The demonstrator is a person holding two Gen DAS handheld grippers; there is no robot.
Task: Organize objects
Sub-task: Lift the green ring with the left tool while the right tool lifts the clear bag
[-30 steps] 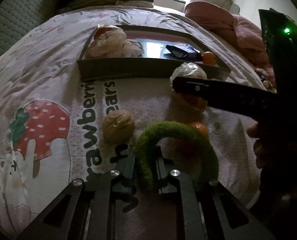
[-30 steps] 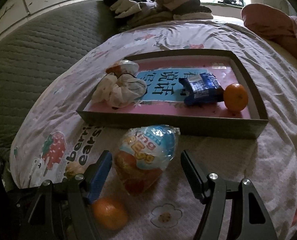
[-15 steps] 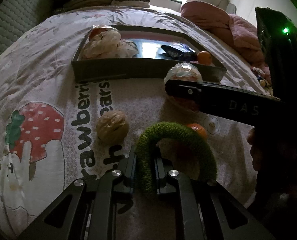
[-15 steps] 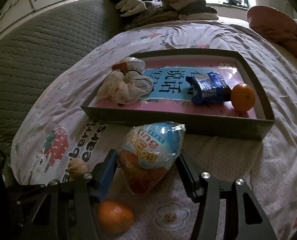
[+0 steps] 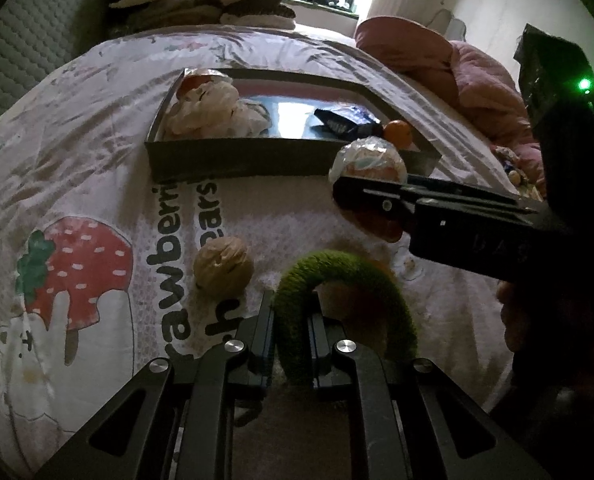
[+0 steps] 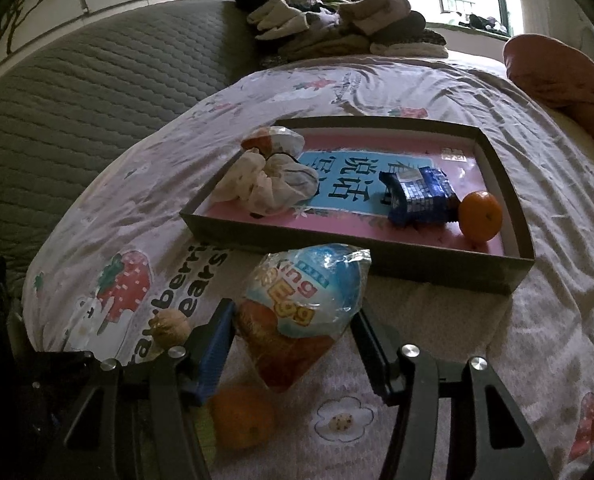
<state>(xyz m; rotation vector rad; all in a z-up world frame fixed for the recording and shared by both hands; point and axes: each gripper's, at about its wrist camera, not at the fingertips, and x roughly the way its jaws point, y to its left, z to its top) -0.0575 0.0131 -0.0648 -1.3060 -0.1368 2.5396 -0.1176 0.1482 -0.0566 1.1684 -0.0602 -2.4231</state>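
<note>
My left gripper [image 5: 291,320]: clamped on green hair band [image 5: 349,276], its far side shadowed.
My right gripper [image 6: 293,340]: gripping egg packet [image 6: 305,316].
Orange [image 6: 241,416]: lower centre, blurred.

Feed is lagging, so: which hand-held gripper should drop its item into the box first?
Right. The right hand-held gripper holds the egg packet just before the box; the left hand-held gripper, with the green ring, sits farther back.

Ahead of right gripper [image 6: 293,344]: tray's near wall [image 6: 417,268] blocks low passage; tray's middle seems free between scrunchie [image 6: 269,184] and blue packet [image 6: 421,196].
</note>
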